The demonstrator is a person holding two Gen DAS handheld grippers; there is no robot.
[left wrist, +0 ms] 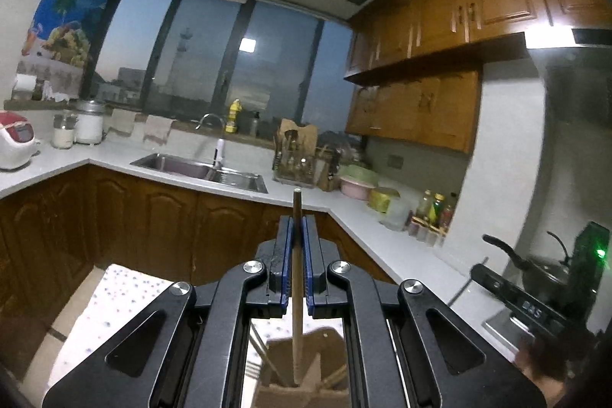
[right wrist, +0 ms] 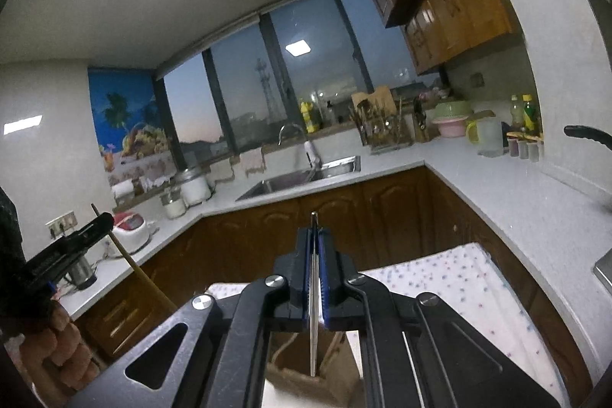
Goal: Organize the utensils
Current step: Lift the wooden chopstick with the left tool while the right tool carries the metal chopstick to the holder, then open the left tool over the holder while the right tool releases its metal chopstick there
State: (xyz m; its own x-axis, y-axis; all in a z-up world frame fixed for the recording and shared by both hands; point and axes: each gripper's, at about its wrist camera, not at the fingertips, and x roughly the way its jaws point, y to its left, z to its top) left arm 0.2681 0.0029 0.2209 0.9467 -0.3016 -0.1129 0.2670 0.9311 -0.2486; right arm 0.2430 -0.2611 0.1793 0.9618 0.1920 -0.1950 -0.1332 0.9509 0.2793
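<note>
Gripping a wooden chopstick (left wrist: pixel 296 278), your left gripper (left wrist: pixel 297 228) has its blue-padded fingers (left wrist: pixel 286 255) clenched on the stick's upper part. The stick stands nearly upright between the pads; its dark top pokes out just past the fingertips, and its lower end reaches down behind the fingers into a brown wooden utensil holder (left wrist: pixel 302 369). More wooden sticks lean in that holder to either side of the one you hold. The holder sits on a white dotted cloth (left wrist: pixel 114 297), which spreads out below and to the left of the fingers.

Your right gripper (right wrist: pixel 314 236) is likewise clamped, here on a thin metal utensil (right wrist: pixel 313 312), seen edge-on so its type cannot be told. Its tip shows just beyond the fingertips and its long bright shank runs down behind the pads towards the same brown holder (right wrist: pixel 306 381) below. The dotted cloth (right wrist: pixel 440 293) lies to the right of these fingers.

In the right wrist view, your left gripper (right wrist: pixel 97 222) appears far to the left of the fingers, with the chopstick (right wrist: pixel 130 262) slanting down from it and your left hand (right wrist: pixel 61 343) wrapped around the handle.

Ahead of both pairs of fingers, well apart, run the white countertop (left wrist: pixel 306 194) and the steel sink (left wrist: pixel 199 169).
</note>
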